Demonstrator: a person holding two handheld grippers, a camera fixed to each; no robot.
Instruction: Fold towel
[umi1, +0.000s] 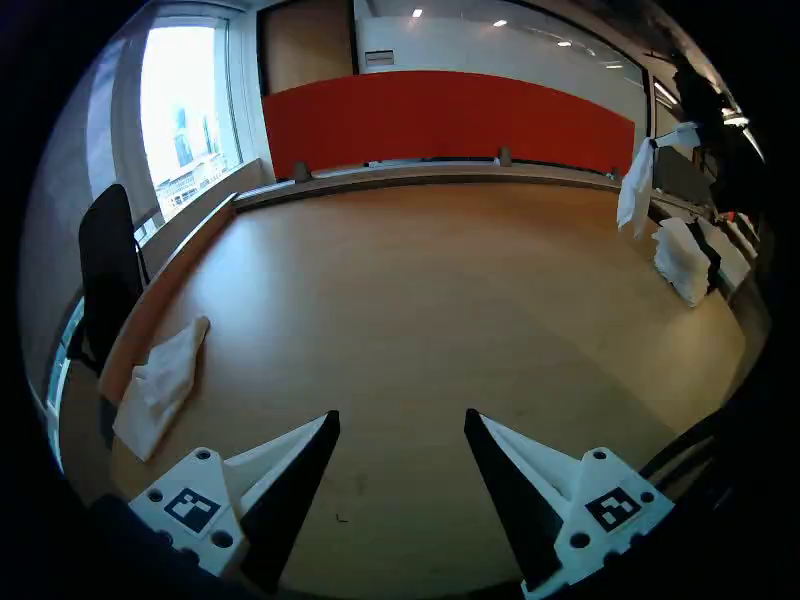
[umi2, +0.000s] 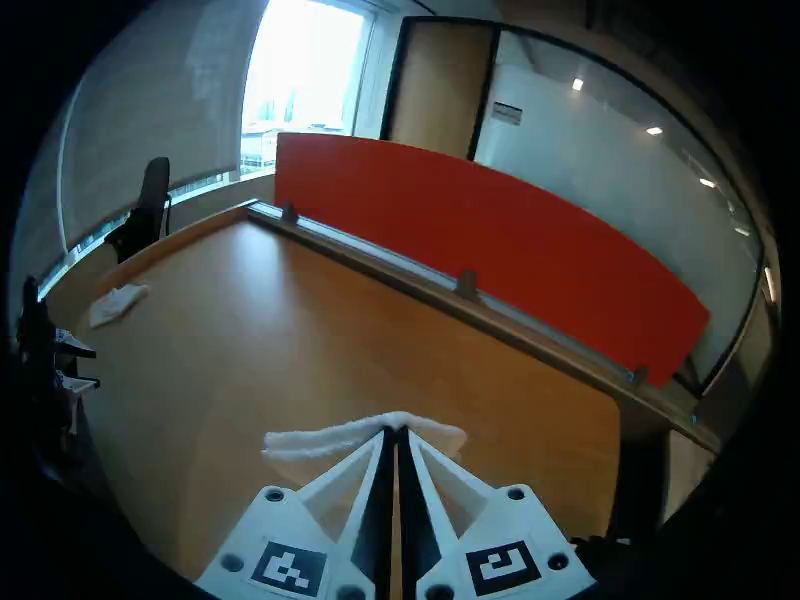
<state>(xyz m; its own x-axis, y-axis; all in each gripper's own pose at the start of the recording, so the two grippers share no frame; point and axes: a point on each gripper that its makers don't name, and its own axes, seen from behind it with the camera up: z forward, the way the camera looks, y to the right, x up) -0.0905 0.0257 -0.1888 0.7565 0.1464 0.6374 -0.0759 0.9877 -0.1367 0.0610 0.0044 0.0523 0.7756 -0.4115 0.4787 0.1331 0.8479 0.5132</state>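
Observation:
In the right gripper view my right gripper is shut on a white towel, which bunches across the fingertips above the wooden table. The left gripper view shows this towel hanging limp at the far right, held up over the table's edge. My left gripper stands open above the bare wooden table with nothing between its fingers. A second white towel lies loosely folded at the table's left edge, and it appears far off on the left as a towel in the right gripper view.
A stack of white towels sits at the table's right edge. A red divider panel runs along the far side of the table. A black chair stands by the window on the left.

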